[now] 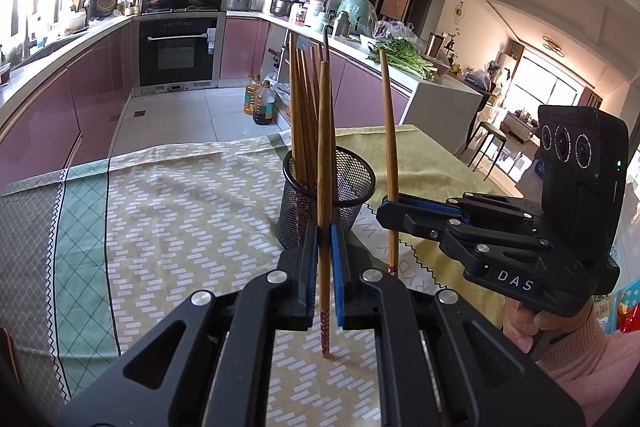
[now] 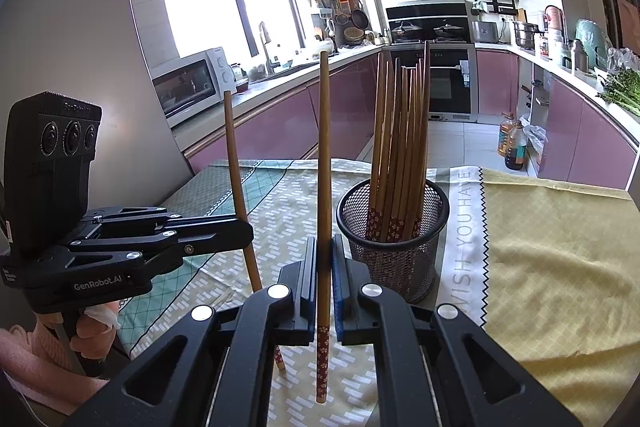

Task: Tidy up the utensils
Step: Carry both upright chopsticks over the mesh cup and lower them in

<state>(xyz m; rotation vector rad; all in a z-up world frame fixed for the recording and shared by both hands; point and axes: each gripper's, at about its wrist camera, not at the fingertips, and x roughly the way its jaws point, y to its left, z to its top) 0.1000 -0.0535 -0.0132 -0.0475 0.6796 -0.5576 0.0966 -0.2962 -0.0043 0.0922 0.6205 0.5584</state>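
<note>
A black mesh cup (image 1: 328,195) (image 2: 394,239) stands on the table and holds several wooden chopsticks (image 1: 304,107) (image 2: 400,147) upright. My left gripper (image 1: 325,267) is shut on one wooden chopstick (image 1: 325,167), upright, its patterned tip touching the cloth, just in front of the cup. In the right wrist view this left gripper (image 2: 246,231) holds its chopstick (image 2: 236,163) to the left. My right gripper (image 2: 325,279) is shut on a second upright chopstick (image 2: 324,167), left of the cup. In the left wrist view it (image 1: 390,207) sits right of the cup with its chopstick (image 1: 389,131).
The table wears a patterned green and yellow cloth (image 1: 180,207) (image 2: 560,267). Pink kitchen cabinets (image 1: 48,115), an oven (image 1: 176,51) and oil bottles on the floor (image 1: 260,103) lie beyond the table's far edge. A microwave (image 2: 188,87) sits on the counter.
</note>
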